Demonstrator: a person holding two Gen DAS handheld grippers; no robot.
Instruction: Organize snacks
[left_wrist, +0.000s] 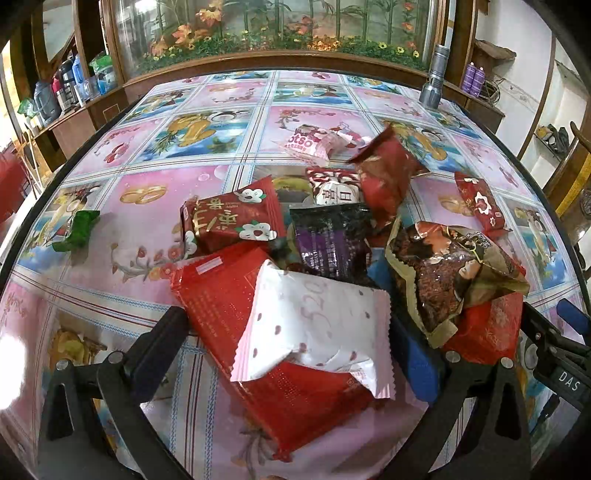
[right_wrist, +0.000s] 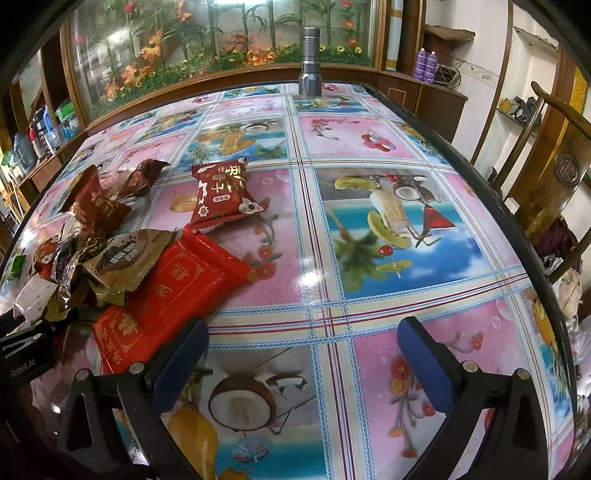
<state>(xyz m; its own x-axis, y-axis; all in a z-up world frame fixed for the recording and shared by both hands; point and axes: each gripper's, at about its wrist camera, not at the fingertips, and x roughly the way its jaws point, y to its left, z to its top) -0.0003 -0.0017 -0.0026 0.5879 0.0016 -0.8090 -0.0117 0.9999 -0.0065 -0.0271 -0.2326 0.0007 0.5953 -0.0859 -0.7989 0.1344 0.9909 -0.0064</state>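
1. My left claw (left_wrist: 288, 347) was wide open around the white pack (left_wrist: 314, 325) and the red pack (left_wrist: 221, 295) under it.
2. My right claw (right_wrist: 303, 354) was wide open, empty, beside the pile (right_wrist: 92, 251).
3. I guessed the packs were light, soft and slippery, so I would pinch the puffy middle.

Your worktop (right_wrist: 369, 147) wears a glossy cloth of pink and blue picture squares with fruit and flowers, crossed by striped plaid bands. On it you see a plain red packet (left_wrist: 229, 306), a white one with red dots (left_wrist: 317, 325), a purple-black one (left_wrist: 328, 247) and a small green one (left_wrist: 75, 230). Your fingers (right_wrist: 424, 358) carry blue pads.
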